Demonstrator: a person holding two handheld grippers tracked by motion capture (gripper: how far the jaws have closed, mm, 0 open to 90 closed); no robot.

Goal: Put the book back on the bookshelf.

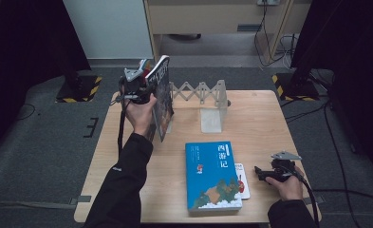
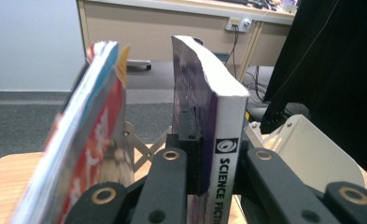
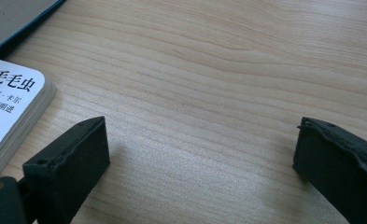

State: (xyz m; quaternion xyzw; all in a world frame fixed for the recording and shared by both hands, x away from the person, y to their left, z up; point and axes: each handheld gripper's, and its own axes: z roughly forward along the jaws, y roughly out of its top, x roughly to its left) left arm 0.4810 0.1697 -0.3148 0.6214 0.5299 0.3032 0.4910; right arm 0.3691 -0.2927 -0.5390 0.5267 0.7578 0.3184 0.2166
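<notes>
Two books already lean in the rack [image 1: 208,92] at the table's [image 1: 260,118] far left, and a third, the science fiction book [image 1: 161,97], is clamped between the left gripper's [image 1: 139,83] jaws just beside them. It's upright, long axis vertical, spine facing the person, not yet let go. By the look of it, the blue book [image 1: 212,175] and small white book [image 1: 242,180] lie flat, waiting. Right gripper [image 1: 269,173] rests near them, jaws apart, holding nothing.
</notes>
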